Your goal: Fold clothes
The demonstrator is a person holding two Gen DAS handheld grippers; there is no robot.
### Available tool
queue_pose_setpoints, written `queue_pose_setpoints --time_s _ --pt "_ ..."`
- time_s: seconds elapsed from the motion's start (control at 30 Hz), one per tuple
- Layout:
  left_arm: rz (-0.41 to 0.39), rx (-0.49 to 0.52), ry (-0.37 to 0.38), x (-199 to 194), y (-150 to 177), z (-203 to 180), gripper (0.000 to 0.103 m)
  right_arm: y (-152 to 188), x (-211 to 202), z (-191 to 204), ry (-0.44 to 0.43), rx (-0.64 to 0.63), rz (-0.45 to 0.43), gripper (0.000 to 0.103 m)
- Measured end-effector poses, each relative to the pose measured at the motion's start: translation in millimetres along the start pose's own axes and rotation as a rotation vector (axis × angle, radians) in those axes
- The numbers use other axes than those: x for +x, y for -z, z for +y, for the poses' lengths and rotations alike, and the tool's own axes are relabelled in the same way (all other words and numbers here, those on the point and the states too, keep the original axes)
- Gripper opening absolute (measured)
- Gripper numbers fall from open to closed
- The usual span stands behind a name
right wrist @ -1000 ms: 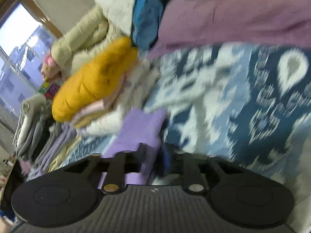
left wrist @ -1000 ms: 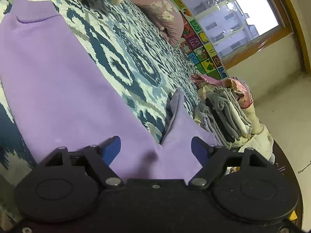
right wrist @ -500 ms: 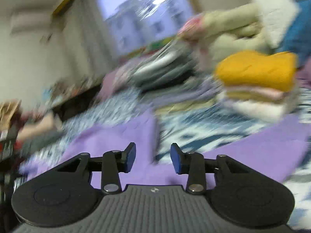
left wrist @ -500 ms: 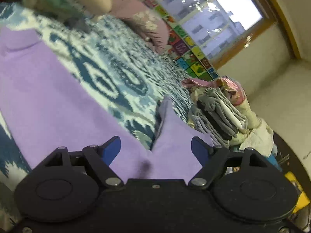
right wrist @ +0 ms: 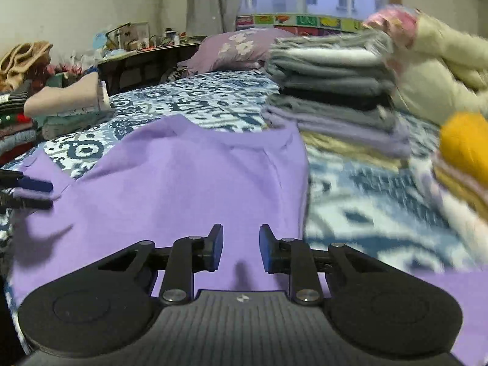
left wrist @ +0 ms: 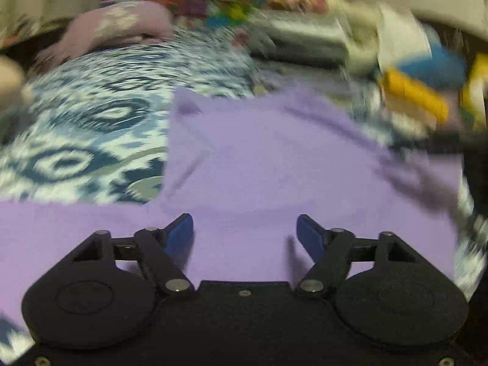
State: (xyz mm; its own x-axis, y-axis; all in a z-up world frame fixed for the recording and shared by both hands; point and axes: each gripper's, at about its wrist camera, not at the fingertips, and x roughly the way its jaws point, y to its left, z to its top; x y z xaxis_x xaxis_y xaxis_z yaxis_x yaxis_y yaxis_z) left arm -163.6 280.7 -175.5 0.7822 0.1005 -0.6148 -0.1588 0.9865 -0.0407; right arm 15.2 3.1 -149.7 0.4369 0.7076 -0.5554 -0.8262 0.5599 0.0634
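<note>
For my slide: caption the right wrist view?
Right tool, closing and empty, over a purple sweater on a patterned bedspread.

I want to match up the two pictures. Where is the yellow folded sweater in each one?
Left wrist view: the yellow sweater is blurred at the far right, upper part, beyond the purple garment.
Right wrist view: the yellow sweater sits at the right edge, right of the grey folded stack.
Shared landmark: the purple garment spread on the blue patterned bedspread.
</note>
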Motion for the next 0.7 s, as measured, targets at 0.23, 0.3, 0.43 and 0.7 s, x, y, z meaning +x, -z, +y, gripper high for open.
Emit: queue_pose_setpoints --time_s 0.23,0.3,0.43,0.7 --pt "0.032 0.244 -0.144 76.9 -50.8 5.0 0.059 -38.5 75.3 6.6 0.014 -0.157 0.055 0.027" --pt "0.042 0.271 -0.171 97.0 -63.3 16.5 0.055 -43.0 90.0 5.3 0.001 -0.216 0.022 0.026" --pt "0.061 0.234 -0.178 130.4 -83.3 47.4 0.051 -44.2 128.6 -28.2 0.043 -0.164 0.080 0.024" --pt "0.044 0.014 -0.130 135.4 -97.1 103.7 0.051 -36.4 126.5 -114.1 -0.021 0.239 0.084 0.004"
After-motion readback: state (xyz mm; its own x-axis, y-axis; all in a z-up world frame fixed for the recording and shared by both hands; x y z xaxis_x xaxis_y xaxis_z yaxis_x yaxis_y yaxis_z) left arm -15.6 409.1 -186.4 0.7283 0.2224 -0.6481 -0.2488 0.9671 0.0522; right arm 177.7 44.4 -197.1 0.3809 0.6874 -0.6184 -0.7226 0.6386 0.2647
